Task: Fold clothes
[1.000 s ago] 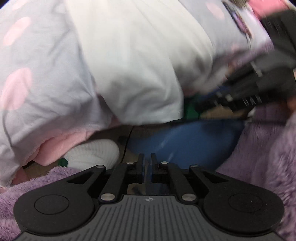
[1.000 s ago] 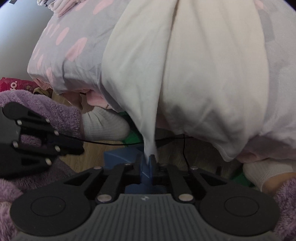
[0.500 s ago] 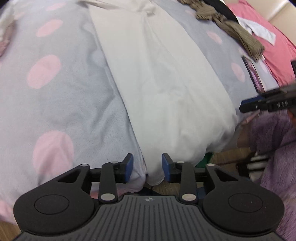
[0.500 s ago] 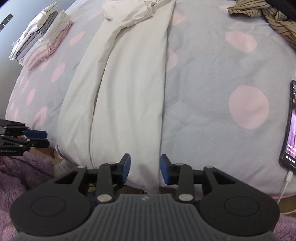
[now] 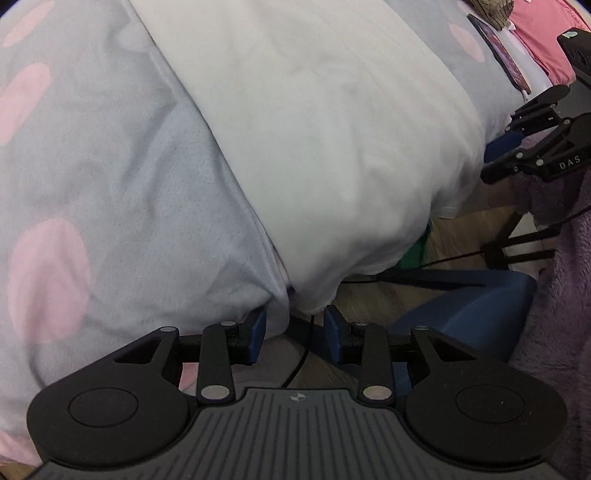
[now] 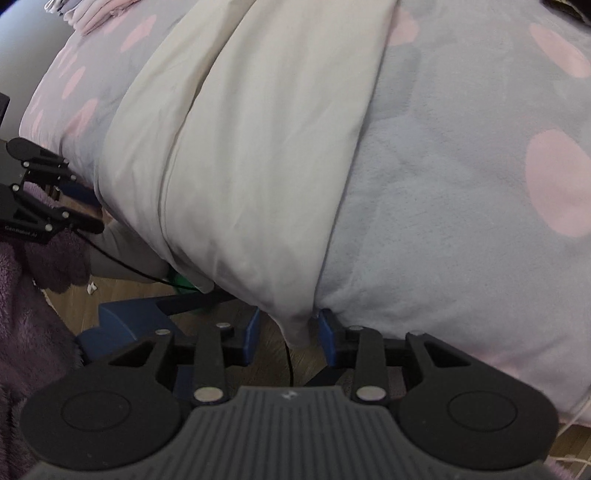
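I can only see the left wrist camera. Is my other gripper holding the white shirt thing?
Observer: No. In the right wrist view the right gripper has its jaws apart. A corner of the white garment hangs between them, not pinched.
Operator: Is the garment flat over there?
Observer: Not quite. From that side you can see a long lengthwise fold, with one layer lapped over the other.
Operator: Are any clothes finished?
Observer: Yes, a stack of folded clothes lies at the far left of the spotted bedcover.
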A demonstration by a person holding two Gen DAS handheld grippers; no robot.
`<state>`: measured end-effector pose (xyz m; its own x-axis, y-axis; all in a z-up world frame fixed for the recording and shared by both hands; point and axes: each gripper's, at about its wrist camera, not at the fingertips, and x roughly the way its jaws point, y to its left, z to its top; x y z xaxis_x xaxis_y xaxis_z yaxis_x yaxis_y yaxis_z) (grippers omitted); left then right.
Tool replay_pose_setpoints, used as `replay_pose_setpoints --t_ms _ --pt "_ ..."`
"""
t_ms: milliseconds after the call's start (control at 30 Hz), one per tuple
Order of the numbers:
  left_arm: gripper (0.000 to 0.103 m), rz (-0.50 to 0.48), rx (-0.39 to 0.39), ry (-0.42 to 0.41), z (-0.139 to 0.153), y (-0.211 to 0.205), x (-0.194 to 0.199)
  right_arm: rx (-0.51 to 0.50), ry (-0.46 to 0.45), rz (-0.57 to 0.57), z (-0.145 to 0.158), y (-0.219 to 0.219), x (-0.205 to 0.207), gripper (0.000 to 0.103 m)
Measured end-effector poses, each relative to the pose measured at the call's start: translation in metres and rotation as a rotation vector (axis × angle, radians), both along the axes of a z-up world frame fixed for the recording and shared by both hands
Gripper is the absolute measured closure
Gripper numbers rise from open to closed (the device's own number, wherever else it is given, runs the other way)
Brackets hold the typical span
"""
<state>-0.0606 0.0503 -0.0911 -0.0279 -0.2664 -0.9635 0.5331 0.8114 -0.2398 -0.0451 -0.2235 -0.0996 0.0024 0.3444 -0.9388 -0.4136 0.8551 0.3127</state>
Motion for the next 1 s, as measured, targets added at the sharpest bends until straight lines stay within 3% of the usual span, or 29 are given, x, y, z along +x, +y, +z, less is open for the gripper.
replay_pose_setpoints --t_ms 200,400,567,733,1000 --pt "0.072 -0.026 0.002 0.012 0.005 -0.004 0.002 -0.031 0.002 0.038 -0.002 0.008 0.000 0.065" --pt "0.072 0.071 -0.045 0.040 0.035 0.016 0.026 -0.026 -0.026 0.010 0.029 0.003 0.002 0.065" --pt "0.070 0.118 -0.034 -0.063 0.064 0.036 0.068 -0.066 -0.133 0.046 0.054 0.004 0.022 0.065" --pt "0.068 0.186 0.001 -0.161 0.085 0.052 0.127 -0.065 -0.234 0.036 0.079 0.003 0.074 0.067" --pt "0.068 0.271 -0.031 -0.268 0.093 0.051 0.219 -0.010 -0.406 -0.045 0.106 0.009 0.190 0.068"
